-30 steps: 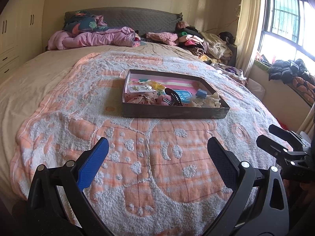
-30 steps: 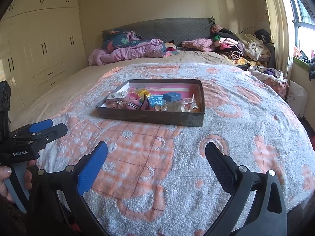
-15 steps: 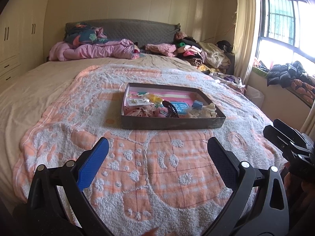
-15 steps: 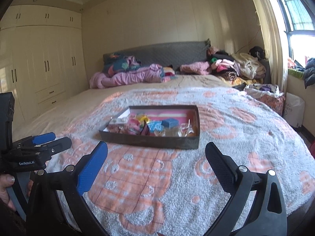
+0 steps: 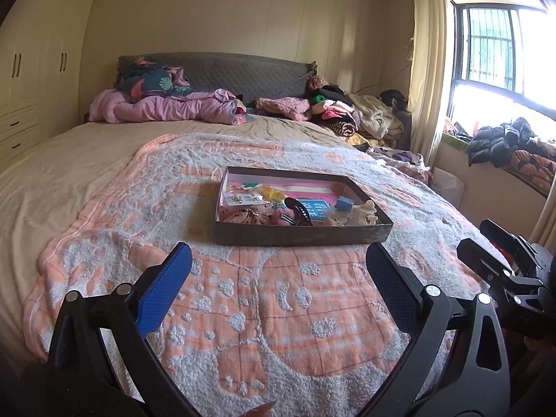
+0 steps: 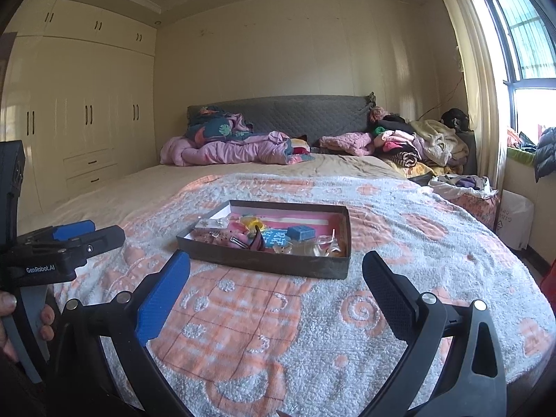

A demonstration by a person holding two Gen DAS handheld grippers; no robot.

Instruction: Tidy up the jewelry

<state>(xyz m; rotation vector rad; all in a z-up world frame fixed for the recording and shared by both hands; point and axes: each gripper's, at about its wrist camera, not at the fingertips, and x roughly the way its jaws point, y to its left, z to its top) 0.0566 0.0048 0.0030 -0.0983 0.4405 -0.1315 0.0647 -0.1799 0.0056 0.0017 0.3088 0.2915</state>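
A shallow dark tray (image 5: pixel 299 234) (image 6: pixel 264 259) lies on the bed's orange-and-white blanket, filled with small jewelry and hair pieces: a black hair claw (image 5: pixel 298 210), a small blue box (image 5: pixel 344 204) (image 6: pixel 301 232), a cream claw clip (image 5: pixel 365 210), a card of earrings (image 5: pixel 239 198). My left gripper (image 5: pixel 278 276) hovers open just short of the tray, holding nothing. Likewise open and holding nothing, my right gripper (image 6: pixel 276 278) sits near the tray's front wall. Each gripper shows at the edge of the other's view.
The blanket (image 5: pixel 271 316) covers the near half of the bed. Pink bedding (image 5: pixel 166 107) and a clothes pile (image 5: pixel 347 114) lie by the grey headboard. Wardrobes (image 6: pixel 87 118) line the left wall. A window sill with jackets (image 5: pixel 504 142) runs on the right.
Both views have tilted upward and backed off a little, so the tray sits lower and farther in frame and more wall and ceiling show. Both grippers stayed open.
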